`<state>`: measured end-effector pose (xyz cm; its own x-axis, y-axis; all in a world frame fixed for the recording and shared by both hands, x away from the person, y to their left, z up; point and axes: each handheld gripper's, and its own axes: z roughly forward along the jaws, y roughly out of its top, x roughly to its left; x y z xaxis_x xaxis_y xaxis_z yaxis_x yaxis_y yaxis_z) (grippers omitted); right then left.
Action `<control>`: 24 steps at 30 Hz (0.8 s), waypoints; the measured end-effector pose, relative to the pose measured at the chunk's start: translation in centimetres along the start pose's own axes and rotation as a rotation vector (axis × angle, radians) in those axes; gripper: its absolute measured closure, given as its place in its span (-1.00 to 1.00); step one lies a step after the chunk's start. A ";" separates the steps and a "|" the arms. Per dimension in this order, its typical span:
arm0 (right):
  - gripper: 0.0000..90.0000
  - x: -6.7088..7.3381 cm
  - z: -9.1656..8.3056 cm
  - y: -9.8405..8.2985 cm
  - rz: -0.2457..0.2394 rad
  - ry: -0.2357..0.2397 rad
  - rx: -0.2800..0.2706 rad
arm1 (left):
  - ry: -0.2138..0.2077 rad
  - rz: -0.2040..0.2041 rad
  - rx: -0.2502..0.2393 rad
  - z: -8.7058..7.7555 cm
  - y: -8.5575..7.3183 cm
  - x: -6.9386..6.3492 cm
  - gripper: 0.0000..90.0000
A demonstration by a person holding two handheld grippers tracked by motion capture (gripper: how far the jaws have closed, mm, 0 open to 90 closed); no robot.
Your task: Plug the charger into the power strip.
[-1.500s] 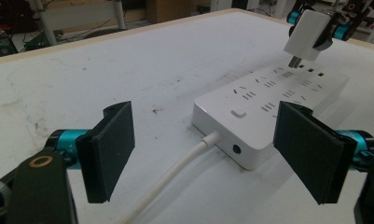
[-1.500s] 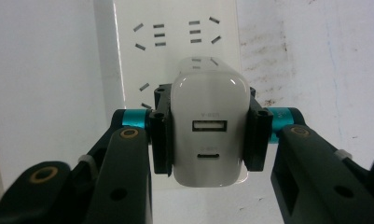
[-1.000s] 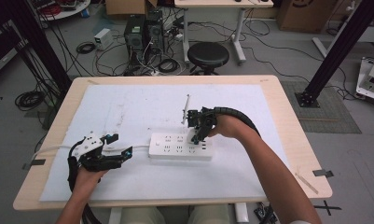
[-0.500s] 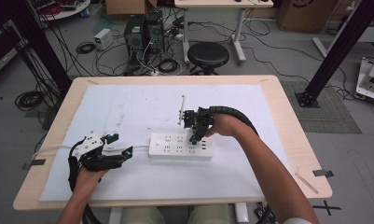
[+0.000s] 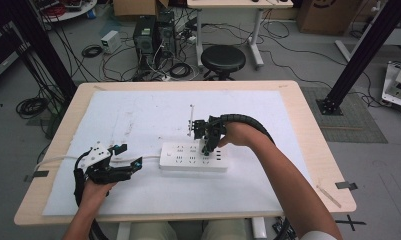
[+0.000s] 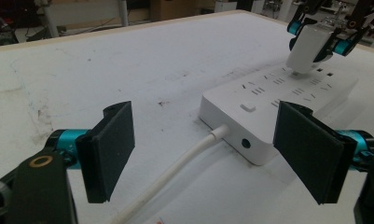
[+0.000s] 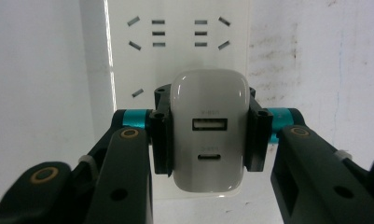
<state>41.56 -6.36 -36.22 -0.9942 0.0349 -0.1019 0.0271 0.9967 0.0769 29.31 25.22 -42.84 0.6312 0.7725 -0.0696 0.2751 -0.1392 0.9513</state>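
A white power strip point(image 5: 185, 156) lies flat near the middle of the table, its white cord point(image 5: 58, 160) running off to the left. My right gripper point(image 5: 208, 144) is shut on a white USB charger point(image 7: 209, 93) and holds it upright over the strip's right half point(image 7: 175, 46). In the left gripper view the charger point(image 6: 308, 51) meets the strip's top face point(image 6: 268, 93); its prongs are hidden. My left gripper point(image 5: 130, 165) stands open just left of the strip's cord end, its pads point(image 6: 112, 149) either side of the cord point(image 6: 175, 172) without touching it.
A white sheet point(image 5: 138, 115) covers most of the wooden table point(image 5: 308, 130). Bits of tape point(image 5: 345, 185) sit at the table's edges. Beyond the far edge stand a black stool point(image 5: 223, 57) and computer towers point(image 5: 153, 35) among floor cables.
My right gripper has carried the charger a little left and down onto the strip. The left gripper and the strip have stayed where they were.
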 end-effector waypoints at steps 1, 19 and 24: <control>0.41 0.1 0.1 0.2 -0.007 -0.006 -0.001 | 0.003 0.003 -0.004 -0.1 0.0 0.0 -0.54; 0.42 -0.2 0.5 0.9 0.010 0.009 0.037 | 0.012 0.002 -0.011 -0.1 -0.1 0.0 -0.54; 0.42 -0.5 0.6 0.7 0.024 0.030 0.036 | 0.011 0.000 -0.009 -0.1 -0.2 0.1 -0.54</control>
<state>42.14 -5.63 -36.68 -0.9959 0.0569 -0.0705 0.0540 0.9976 0.0429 29.24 25.44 -43.04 0.6235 0.7790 -0.0668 0.2688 -0.1334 0.9539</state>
